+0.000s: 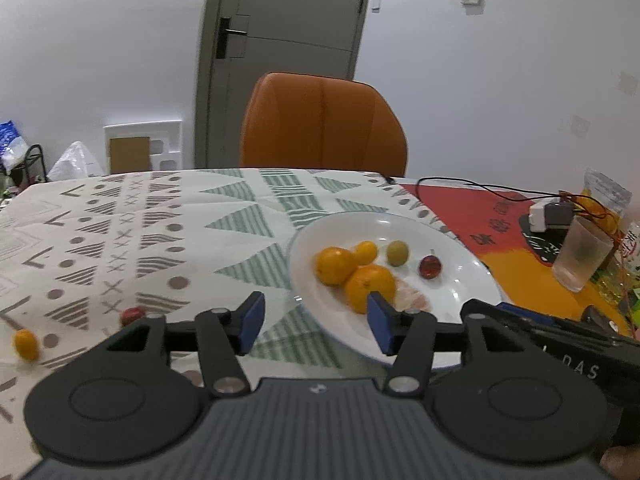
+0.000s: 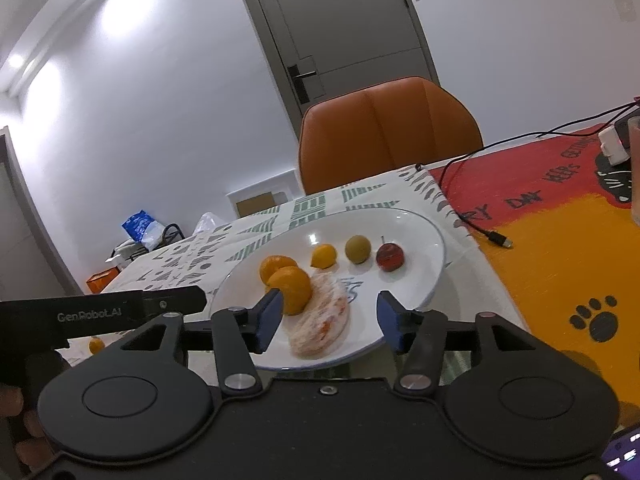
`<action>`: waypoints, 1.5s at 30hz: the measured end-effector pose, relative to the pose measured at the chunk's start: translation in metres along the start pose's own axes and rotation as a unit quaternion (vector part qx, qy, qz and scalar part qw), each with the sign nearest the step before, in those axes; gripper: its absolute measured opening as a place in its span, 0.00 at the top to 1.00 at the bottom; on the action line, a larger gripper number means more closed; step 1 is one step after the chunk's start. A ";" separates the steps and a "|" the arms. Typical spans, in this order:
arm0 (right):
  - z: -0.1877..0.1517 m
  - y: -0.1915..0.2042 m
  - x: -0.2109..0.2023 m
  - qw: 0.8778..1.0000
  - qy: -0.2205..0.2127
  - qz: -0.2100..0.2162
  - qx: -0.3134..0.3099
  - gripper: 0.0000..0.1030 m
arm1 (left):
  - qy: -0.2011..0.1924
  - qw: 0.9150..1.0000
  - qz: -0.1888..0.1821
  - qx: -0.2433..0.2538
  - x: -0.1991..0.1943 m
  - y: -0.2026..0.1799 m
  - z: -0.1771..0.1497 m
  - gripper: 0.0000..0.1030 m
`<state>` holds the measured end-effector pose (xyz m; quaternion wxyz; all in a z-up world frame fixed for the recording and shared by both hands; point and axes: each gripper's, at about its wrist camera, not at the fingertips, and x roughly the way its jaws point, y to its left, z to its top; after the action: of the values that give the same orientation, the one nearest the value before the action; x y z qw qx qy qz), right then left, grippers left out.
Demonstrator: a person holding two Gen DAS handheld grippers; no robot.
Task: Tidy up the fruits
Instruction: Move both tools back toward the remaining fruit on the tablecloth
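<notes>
A white plate (image 1: 456, 300) (image 2: 424, 276) holds two oranges (image 1: 370, 288) (image 2: 290, 290), a small yellow fruit (image 1: 366, 252) (image 2: 324, 256), a green fruit (image 1: 397, 253) (image 2: 357, 249), a red fruit (image 1: 430, 267) (image 2: 389, 257) and a peeled citrus piece (image 1: 412, 300) (image 2: 320, 324). My left gripper (image 1: 314, 326) is open and empty at the plate's near left rim. My right gripper (image 2: 330, 324) is open and empty, its fingers either side of the peeled piece. A small orange fruit (image 1: 26, 345) and a red fruit (image 1: 132, 315) lie on the tablecloth at left.
An orange chair (image 1: 324, 128) (image 2: 390, 132) stands behind the table. A red and orange mat (image 2: 560, 260) lies at right with a black cable (image 2: 476, 216), a charger (image 1: 550, 214) and a plastic cup (image 1: 580, 258).
</notes>
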<state>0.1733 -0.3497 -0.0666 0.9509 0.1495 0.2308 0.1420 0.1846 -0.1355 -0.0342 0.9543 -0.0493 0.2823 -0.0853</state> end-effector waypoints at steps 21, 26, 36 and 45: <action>-0.005 0.047 -0.010 0.999 0.003 0.047 -0.027 0.06 | -0.013 0.997 0.071 -0.016 -0.056 0.049 -0.015 0.18; -0.008 0.058 -0.013 0.998 0.003 0.060 -0.033 0.01 | -0.015 0.996 0.084 -0.032 -0.068 0.064 -0.023 0.17; -0.014 0.081 -0.016 0.996 0.012 0.081 -0.046 0.00 | -0.023 0.994 0.099 -0.044 -0.090 0.083 -0.036 0.17; -0.021 0.101 -0.016 0.993 0.024 0.094 -0.061 0.00 | -0.019 0.993 0.110 -0.049 -0.104 0.099 -0.046 0.17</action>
<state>0.1290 -0.2585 -0.0428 0.9347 0.1089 0.2294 0.2486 0.0870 -0.0204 -0.0312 0.9595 -0.0662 0.2714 0.0353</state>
